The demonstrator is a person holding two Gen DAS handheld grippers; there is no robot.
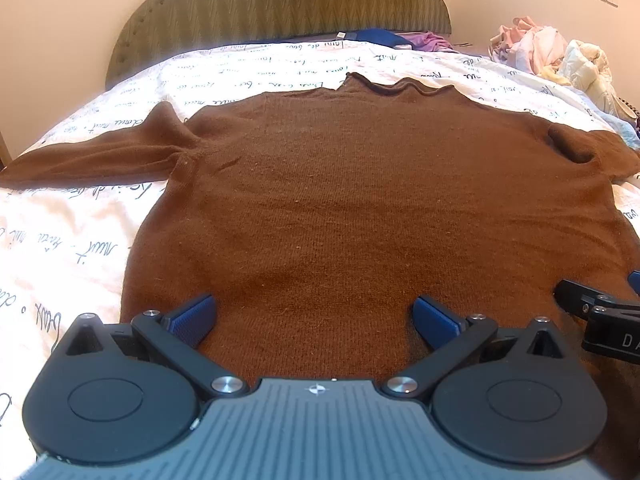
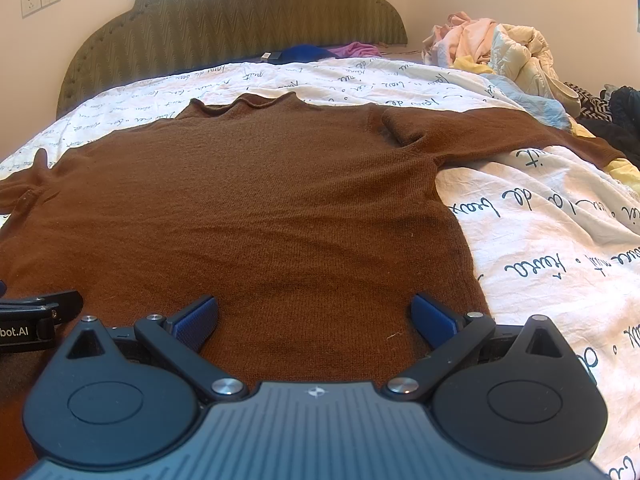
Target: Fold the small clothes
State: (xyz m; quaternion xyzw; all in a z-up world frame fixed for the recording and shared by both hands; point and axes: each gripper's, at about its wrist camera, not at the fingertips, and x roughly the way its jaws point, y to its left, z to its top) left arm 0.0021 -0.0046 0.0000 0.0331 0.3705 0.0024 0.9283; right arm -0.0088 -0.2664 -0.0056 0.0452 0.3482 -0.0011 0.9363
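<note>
With jaws of left gripper point(image 1: 314, 320) and right gripper point(image 2: 314, 320) spread wide, pinch hem of flat brown knitted sweater point(image 1: 360, 200) at both corners, lifting evenly.

A brown knit sweater point(image 1: 360, 208) lies spread flat on the bed, collar toward the headboard and hem at the near edge. Its 2 sleeves stretch out sideways, 1 to each side. The fabric shows only slight wrinkles near the armpits.
</note>
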